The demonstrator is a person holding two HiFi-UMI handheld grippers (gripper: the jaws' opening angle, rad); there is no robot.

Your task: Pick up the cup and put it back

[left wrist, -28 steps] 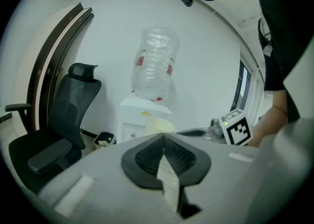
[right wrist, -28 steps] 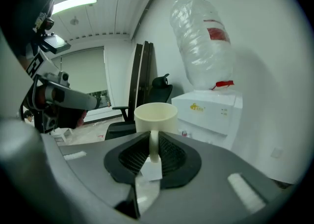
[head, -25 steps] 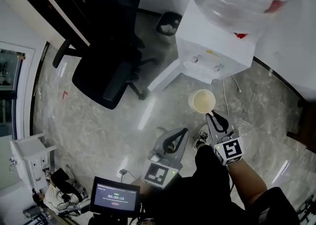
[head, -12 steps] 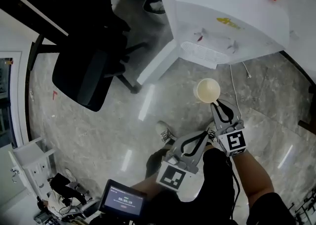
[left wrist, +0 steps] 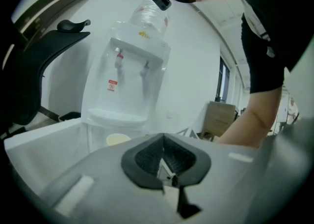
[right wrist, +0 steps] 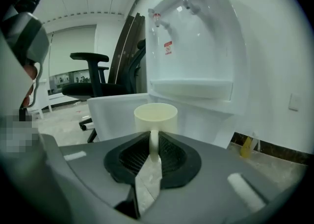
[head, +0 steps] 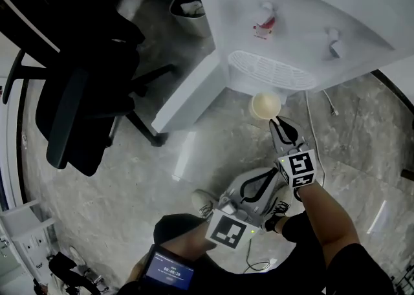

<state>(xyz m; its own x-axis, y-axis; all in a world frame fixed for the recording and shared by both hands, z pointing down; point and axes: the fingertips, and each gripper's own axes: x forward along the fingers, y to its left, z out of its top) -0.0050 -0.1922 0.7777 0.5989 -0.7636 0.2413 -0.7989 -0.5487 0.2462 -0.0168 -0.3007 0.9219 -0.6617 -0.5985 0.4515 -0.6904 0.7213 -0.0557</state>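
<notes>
A pale cream cup (head: pixel 265 105) hangs upright in the air, just in front of the drip tray (head: pixel 272 71) of a white water dispenser (head: pixel 304 22). My right gripper (head: pixel 279 123) is shut on the cup's handle; in the right gripper view the cup (right wrist: pixel 155 116) stands just past the closed jaws (right wrist: pixel 153 145). My left gripper (head: pixel 266 177) is lower, near the person's legs, shut and holding nothing. In the left gripper view its jaws (left wrist: pixel 163 159) are closed, with the cup (left wrist: pixel 117 139) and the dispenser (left wrist: pixel 125 80) beyond.
A black office chair (head: pixel 77 67) stands at the left. A dark waste bin (head: pixel 191 8) sits on the marble floor beside the dispenser. The dispenser's open white door panel (head: pixel 194 93) juts out toward the chair. A small screen (head: pixel 169 268) sits at the bottom.
The view has closed in on the dispenser. My right gripper has carried the cup forward, up to the drip tray below the taps. The left gripper has shifted right, nearer the right one.
</notes>
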